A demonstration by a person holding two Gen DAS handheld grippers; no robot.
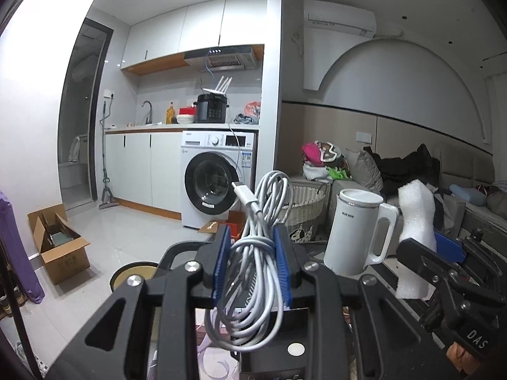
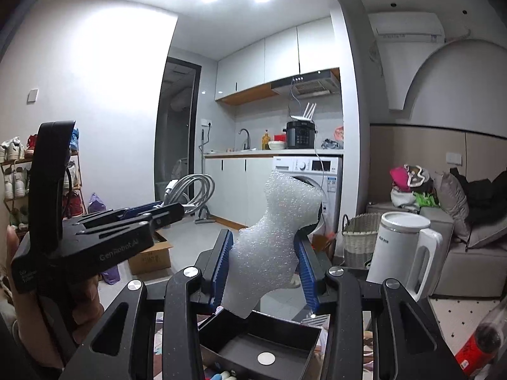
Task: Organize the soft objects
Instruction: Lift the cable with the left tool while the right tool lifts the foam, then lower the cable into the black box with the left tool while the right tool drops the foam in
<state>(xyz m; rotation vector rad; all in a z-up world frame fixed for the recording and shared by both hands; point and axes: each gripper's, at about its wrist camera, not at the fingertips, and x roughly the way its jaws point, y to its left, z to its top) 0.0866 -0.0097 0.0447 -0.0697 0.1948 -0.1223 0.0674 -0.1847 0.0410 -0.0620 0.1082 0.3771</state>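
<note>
My left gripper [image 1: 252,255] is shut on a coiled white charging cable [image 1: 253,272], whose loops hang below the blue pads and whose plug sticks up above them. The same cable [image 2: 190,190] shows in the right wrist view, in the left gripper [image 2: 164,209] held by a hand at the left. My right gripper [image 2: 264,262] is shut on a white foam sheet [image 2: 272,240] that stands upright between its blue pads. This foam sheet [image 1: 415,221] and the right gripper [image 1: 431,253] appear at the right of the left wrist view. A black open box [image 2: 285,326] lies just below the foam.
A white kettle [image 2: 402,250] stands at the right, with a wicker basket [image 2: 358,237] behind it. A washing machine [image 1: 215,180] and kitchen counter sit at the back, a cardboard box [image 1: 60,247] on the floor, a sofa [image 2: 469,253] with clothes at the right.
</note>
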